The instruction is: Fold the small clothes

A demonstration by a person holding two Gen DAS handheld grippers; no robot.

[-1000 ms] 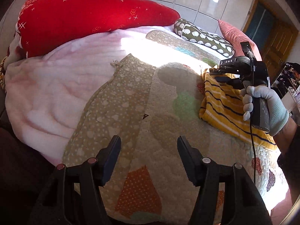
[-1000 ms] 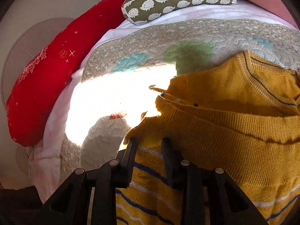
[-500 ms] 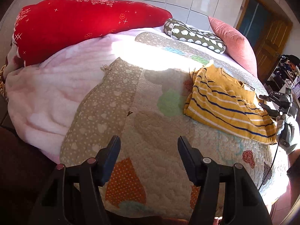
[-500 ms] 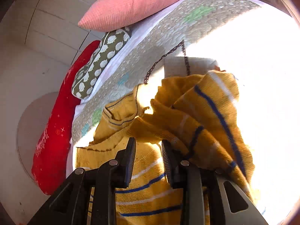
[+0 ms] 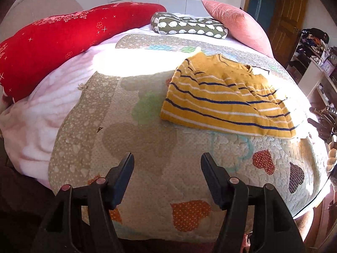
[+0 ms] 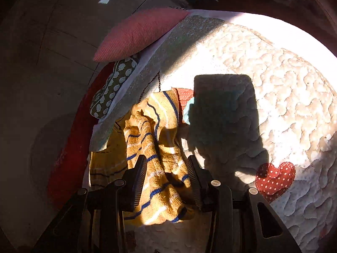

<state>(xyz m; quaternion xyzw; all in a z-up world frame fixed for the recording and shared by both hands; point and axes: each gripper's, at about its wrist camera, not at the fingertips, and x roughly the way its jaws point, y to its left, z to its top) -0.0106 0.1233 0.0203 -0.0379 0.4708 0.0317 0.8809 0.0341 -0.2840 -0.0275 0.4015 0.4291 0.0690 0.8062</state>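
A yellow sweater (image 5: 227,101) with blue and white stripes lies folded on the patchwork quilt (image 5: 147,147), right of the middle. My left gripper (image 5: 167,168) hangs open over bare quilt in front of the sweater, nothing between its fingers. In the right wrist view a bunched edge of the sweater (image 6: 160,147) lies between the fingers of my right gripper (image 6: 166,172). Its jaws are opening and the ribbed pads stand just off the knit. In the left wrist view that gripper's body (image 5: 324,122) and a gloved hand (image 5: 331,156) show at the far right edge.
A long red pillow (image 5: 52,46), a green patterned cushion (image 5: 189,26) and a pink cushion (image 5: 236,23) line the far side of the bed. A pale pink blanket (image 5: 42,116) hangs at the left. Cluttered shelves (image 5: 316,63) and a wooden door (image 5: 288,16) stand to the right.
My right gripper has swung from the sweater's left side to the bed's right edge, drawing fabric across, and its jaws have widened. The left gripper's view has drawn back and shifted right.
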